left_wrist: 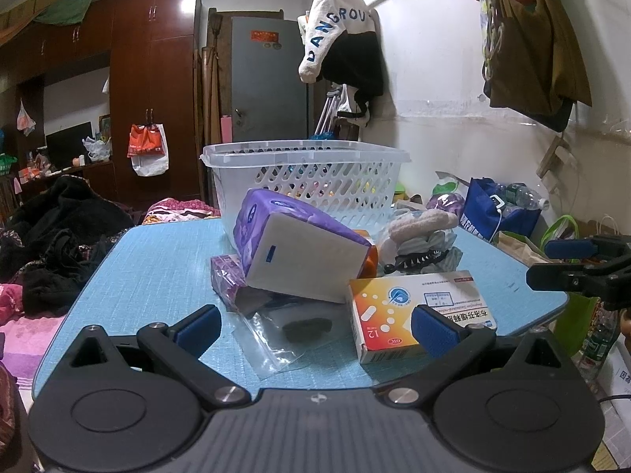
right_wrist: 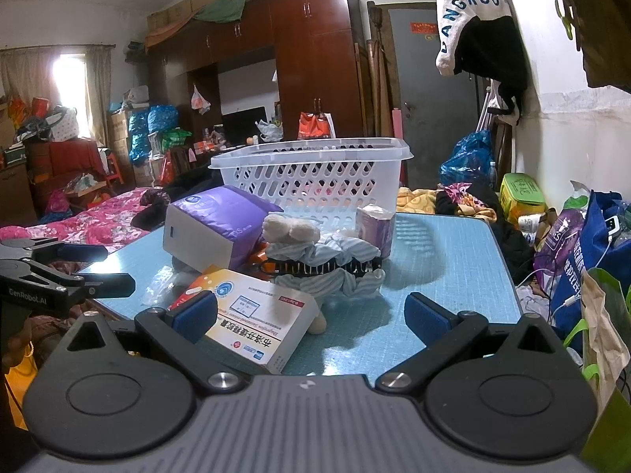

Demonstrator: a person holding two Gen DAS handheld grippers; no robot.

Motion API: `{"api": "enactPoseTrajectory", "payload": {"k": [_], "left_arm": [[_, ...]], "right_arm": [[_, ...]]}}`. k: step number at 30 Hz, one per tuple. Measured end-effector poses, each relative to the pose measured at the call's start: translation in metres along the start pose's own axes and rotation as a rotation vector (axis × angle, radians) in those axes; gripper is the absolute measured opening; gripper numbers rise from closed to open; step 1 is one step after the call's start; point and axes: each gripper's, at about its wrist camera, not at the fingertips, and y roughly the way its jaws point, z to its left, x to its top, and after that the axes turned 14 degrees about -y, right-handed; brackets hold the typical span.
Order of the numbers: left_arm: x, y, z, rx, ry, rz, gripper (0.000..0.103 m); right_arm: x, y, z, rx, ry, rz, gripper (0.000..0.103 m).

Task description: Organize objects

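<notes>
Both spread — left gripper (left_wrist: 315,329), right gripper (right_wrist: 309,321) at table (right_wrist: 453,244) near edge (medicine box (left_wrist: 418,311) overhangs).

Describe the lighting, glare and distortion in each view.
Left wrist view: even indoor light, fisheye bending the table edge, glare on the plastic bag. Right wrist view: window blown out, basket casting a soft shadow on the table, edges bowed.

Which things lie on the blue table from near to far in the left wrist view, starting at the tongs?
Clear plastic bag → medicine box → purple tissue pack → white basket. The hair clip and cloth pieces beside the pack overlap too much to place.
</notes>
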Motion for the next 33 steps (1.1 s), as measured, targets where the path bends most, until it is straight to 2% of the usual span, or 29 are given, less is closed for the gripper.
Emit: {"api": "enactPoseTrajectory", "payload": {"k": [25,33], "left_arm": [[0.0014,0.0015,0.0011,0.01,0.002,-0.001,0.103],[0.0012,0.002,0.0009,0.01,0.003,0.002,0.103]], "right_arm": [[-0.0007,0.0008,-0.0017,0.002,0.003,0.002,0.103],[-0.0001,-0.0019,-0.0021,0.002,0.006,-0.033,0.103]]}}
